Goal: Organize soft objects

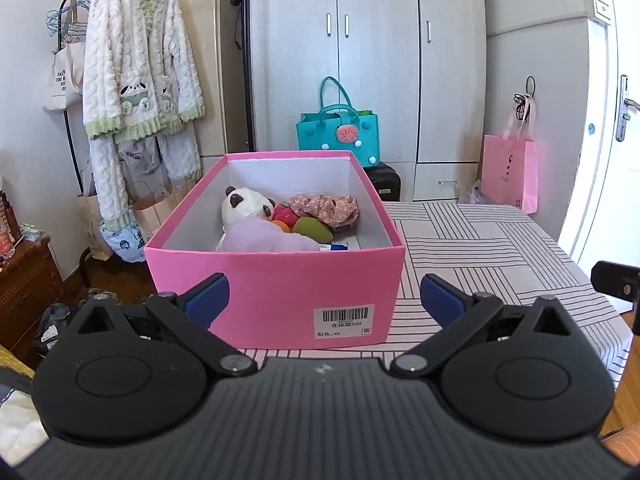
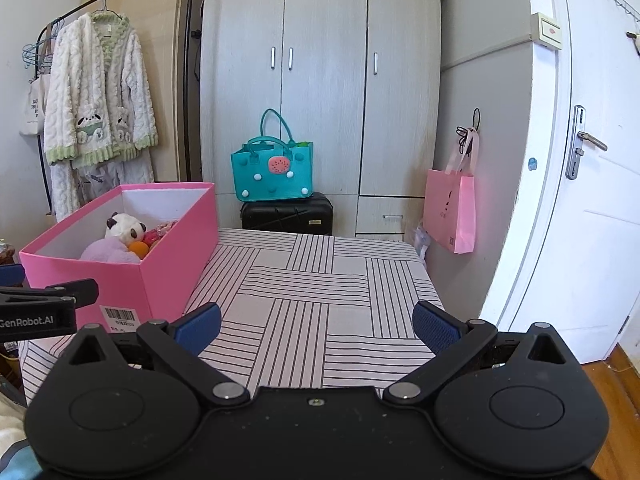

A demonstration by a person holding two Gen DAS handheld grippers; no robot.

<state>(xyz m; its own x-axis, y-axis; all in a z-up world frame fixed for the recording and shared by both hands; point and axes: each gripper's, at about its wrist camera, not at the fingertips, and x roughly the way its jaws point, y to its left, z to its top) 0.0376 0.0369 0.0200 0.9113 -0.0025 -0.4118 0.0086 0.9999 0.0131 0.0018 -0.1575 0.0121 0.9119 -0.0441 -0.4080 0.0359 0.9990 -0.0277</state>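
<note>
A pink open box (image 1: 276, 280) stands on the striped table (image 1: 480, 248). Inside lie a panda plush (image 1: 244, 208), a purple plush (image 1: 264, 238), a red strawberry toy (image 1: 285, 213), a green soft toy (image 1: 312, 229) and a floral cloth (image 1: 326, 208). My left gripper (image 1: 324, 300) is open and empty, just in front of the box's near wall. My right gripper (image 2: 316, 326) is open and empty over the bare table, to the right of the box (image 2: 132, 276). The panda (image 2: 125, 227) and purple plush (image 2: 110, 251) show there too.
A teal felt bag (image 2: 272, 172) sits on a black suitcase (image 2: 286, 214) before the wardrobe (image 2: 320, 80). A pink paper bag (image 2: 450, 208) hangs at the right near the door (image 2: 592, 200). A clothes rack with a fluffy robe (image 1: 140, 80) stands left.
</note>
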